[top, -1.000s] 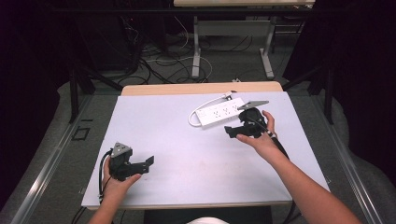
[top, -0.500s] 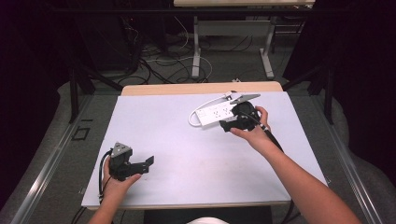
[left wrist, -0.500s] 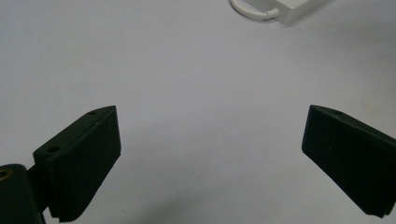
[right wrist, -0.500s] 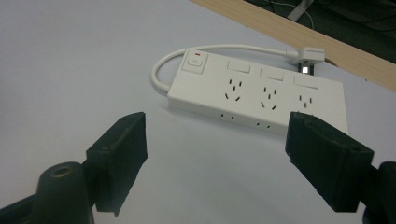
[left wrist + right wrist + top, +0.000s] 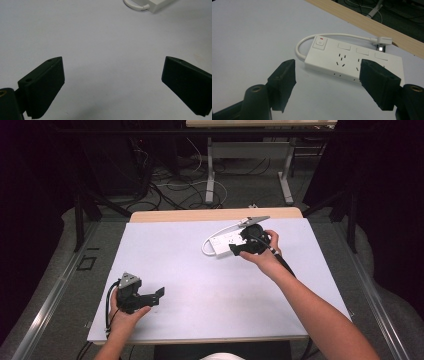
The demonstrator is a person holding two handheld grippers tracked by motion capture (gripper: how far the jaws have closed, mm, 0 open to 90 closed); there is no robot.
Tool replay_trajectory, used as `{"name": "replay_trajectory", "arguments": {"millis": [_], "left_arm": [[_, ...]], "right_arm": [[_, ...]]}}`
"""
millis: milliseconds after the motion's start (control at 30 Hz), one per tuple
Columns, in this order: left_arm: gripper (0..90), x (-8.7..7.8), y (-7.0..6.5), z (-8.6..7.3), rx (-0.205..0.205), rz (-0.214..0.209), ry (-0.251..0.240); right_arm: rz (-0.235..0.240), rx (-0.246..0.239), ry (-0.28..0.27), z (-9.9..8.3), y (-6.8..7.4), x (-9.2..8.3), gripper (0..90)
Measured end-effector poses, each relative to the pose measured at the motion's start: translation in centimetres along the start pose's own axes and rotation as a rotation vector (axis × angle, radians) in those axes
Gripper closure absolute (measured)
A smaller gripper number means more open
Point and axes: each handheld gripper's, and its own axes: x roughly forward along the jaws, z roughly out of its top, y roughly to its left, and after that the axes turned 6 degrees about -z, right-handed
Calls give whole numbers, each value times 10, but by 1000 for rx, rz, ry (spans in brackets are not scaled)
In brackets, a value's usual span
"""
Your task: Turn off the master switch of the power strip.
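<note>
While my right gripper (image 5: pixel 239 249) hangs just on my side of the white power strip (image 5: pixel 352 62), its jaws have just been closing and now stand partly apart with nothing between them; the strip's near edge sits past the pads, untouched. That strip lies flat near the table's (image 5: pixel 165 250) far edge, its switch (image 5: pixel 320 43) end pointing away from the plug (image 5: pixel 382 41), which rests by the wooden edge strip (image 5: pixel 362 21) behind it. My worry is width: if the jaws narrow much further before I reach the strip, the pads may land on its top face or butt its side and shove it toward the far edge instead of straddling it. A grip taken at one end could also let the long body swing and drag the curled cord (image 5: pixel 299 48). Pinching over the switch might press it. My left gripper (image 5: pixel 112 87) sits well away from the strip, jaws wide over bare table, holding nothing, so it cannot steady the strip if it slides.
</note>
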Motion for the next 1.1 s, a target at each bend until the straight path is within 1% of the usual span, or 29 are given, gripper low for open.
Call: {"name": "replay_trajectory", "arguments": {"millis": [233,267,300,433,467,533,600,667,767,833,1000,1100], "left_arm": [[45,0,0,0,2,-1,1],[45,0,0,0,1,-1,2],[45,1,0,0,0,3,-8],[45,1,0,0,-1,3,-3],[46,1,1,0,-2,3,-3],[45,1,1,0,-2,2,-3],[45,1,1,0,-1,2,-1],[46,1,2,0,-2,2,-2],[45,1,2,-1,-4,1,-4],[45,0,2,-1,-5,0,1],[46,0,3,-1,-4,0,3],[47,0,3,-1,-5,1,3]], "right_arm": [[-1,-22,2,6,0,8,316],[1,-20,1,7,0,10,317],[2,-19,0,8,0,11,321],[-7,-20,5,12,1,17,334],[-3,-12,14,14,2,18,340],[-4,-22,10,15,2,21,349],[3,-8,20,17,2,24,361],[-2,-14,24,18,2,28,367],[13,-6,27,20,3,33,368],[14,-14,30,21,3,37,374],[13,-15,42,24,4,44,376],[15,-25,34,25,2,49,382]]}}
